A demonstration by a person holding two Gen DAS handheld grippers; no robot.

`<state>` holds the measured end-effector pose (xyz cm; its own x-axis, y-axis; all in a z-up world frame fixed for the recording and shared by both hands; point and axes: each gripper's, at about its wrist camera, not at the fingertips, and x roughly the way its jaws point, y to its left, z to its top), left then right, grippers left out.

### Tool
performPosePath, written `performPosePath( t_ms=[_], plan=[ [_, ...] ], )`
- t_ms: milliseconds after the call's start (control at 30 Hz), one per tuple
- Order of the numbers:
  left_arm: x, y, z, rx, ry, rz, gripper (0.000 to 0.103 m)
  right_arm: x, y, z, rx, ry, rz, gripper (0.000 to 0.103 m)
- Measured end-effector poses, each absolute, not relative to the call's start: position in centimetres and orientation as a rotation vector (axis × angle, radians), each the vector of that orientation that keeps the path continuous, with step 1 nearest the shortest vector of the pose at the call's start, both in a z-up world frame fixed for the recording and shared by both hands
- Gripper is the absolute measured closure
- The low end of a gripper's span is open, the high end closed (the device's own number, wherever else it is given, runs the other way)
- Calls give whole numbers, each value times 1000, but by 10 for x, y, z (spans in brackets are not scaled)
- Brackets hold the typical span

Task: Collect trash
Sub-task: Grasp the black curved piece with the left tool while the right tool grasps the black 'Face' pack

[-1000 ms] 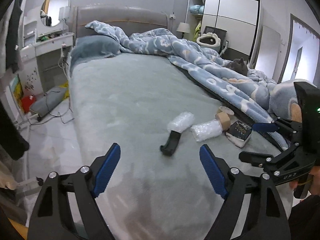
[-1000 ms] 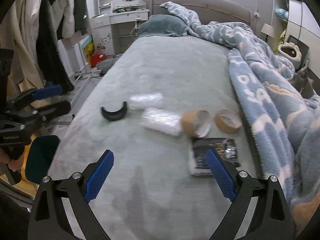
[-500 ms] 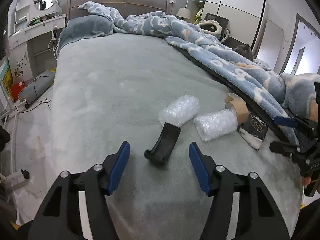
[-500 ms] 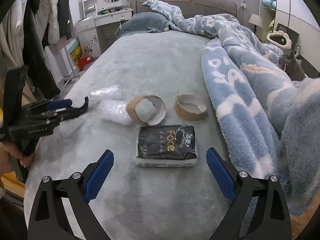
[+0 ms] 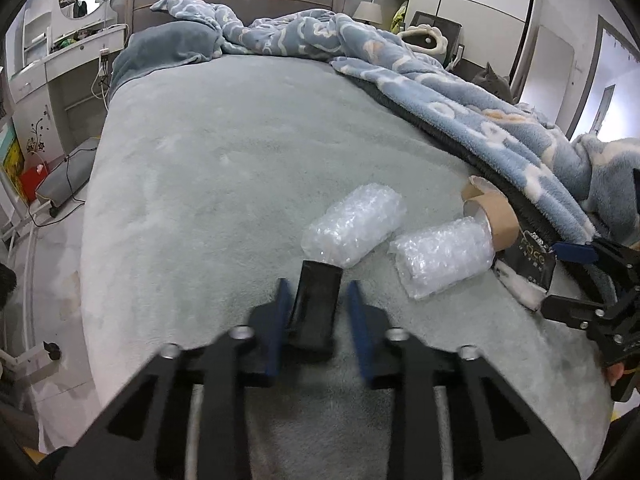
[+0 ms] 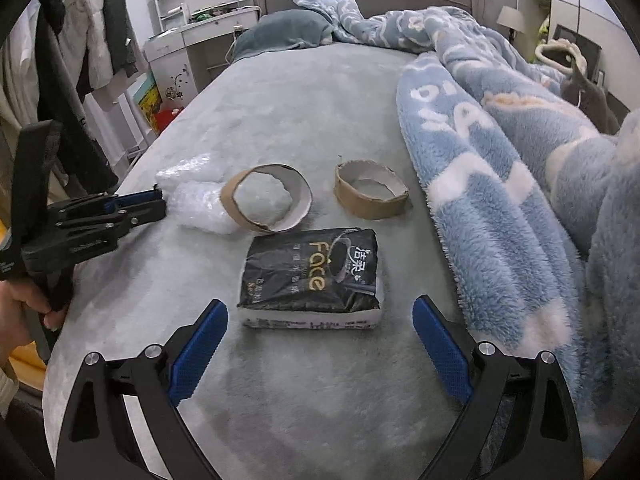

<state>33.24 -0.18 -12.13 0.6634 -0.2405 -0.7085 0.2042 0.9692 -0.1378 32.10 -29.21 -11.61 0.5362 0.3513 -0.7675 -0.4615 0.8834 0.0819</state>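
A curved black plastic piece (image 5: 314, 306) lies on the grey bed between the blue pads of my left gripper (image 5: 318, 312), whose jaws are narrowed close around it; contact is blurred. Two bubble-wrap rolls (image 5: 354, 226) (image 5: 442, 256) lie just beyond. My right gripper (image 6: 318, 354) is open and empty, just short of a black tissue pack (image 6: 314, 276). Two cardboard tape rings (image 6: 266, 198) (image 6: 372, 190) lie behind the pack. The left gripper also shows in the right wrist view (image 6: 156, 206).
A bunched blue blanket (image 6: 500, 152) covers the bed's right side. A grey cat (image 5: 494, 82) sits on it far back. A white dresser (image 6: 200, 44) and hanging clothes (image 6: 80, 40) stand left of the bed. The bed (image 5: 240, 152) has a left edge dropping to the floor.
My left gripper moved forward over the black plastic piece and its jaws narrowed around it. My right gripper moved closer to the tissue pack and stayed open.
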Motion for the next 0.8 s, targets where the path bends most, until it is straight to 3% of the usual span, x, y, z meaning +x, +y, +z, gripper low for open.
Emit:
performPosePath(
  t_ms=[467, 567, 800],
  plan=[
    [314, 4, -101, -117, 790, -263, 81, 331, -270, -122, -142, 921, 451, 7],
    [308, 4, -98, -111, 805, -265, 81, 334, -266, -126, -153, 945, 421, 24],
    [295, 14, -89, -125, 826, -245, 81, 332, -263, -117, -127, 956, 391, 30]
  ],
)
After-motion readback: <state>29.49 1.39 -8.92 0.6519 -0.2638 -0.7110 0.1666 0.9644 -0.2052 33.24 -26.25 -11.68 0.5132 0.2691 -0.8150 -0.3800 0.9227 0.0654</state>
